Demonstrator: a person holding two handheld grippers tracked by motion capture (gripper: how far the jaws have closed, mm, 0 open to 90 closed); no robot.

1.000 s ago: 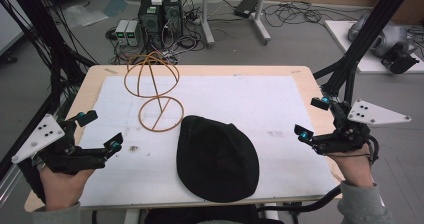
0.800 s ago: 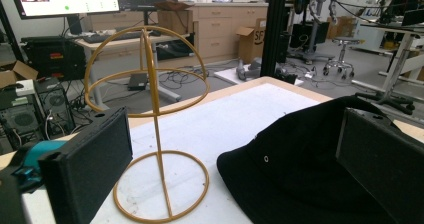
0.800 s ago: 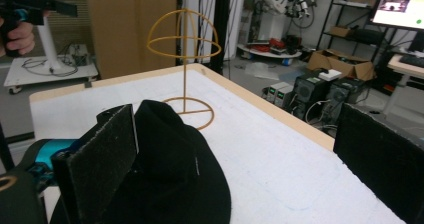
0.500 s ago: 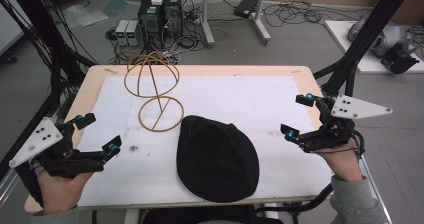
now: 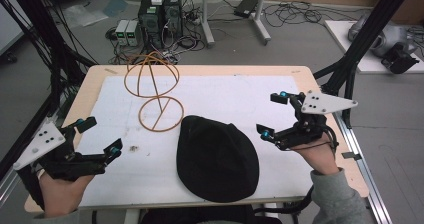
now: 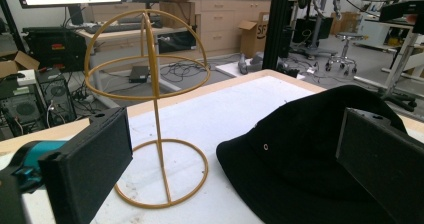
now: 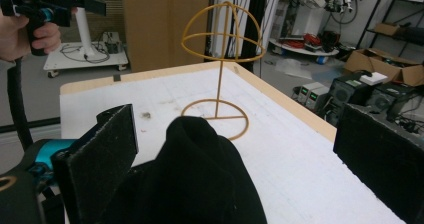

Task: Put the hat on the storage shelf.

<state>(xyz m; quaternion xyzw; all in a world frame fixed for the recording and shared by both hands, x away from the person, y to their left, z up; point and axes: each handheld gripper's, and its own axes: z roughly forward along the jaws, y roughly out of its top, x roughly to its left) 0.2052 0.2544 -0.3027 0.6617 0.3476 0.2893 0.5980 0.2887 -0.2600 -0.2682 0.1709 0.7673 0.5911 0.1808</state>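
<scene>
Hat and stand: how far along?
Nothing looks done: the black hat lies flat on the table, apart from the empty wire stand. In hand: the right gripper, jaws open, is beside the hat's edge; the left gripper is open, off it. Grasping and placing probably remain.

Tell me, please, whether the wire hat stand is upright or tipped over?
Upright. The wire hat stand rests with its ring base flat on the table, its stem rising straight to the dome, apart from the black hat.
</scene>
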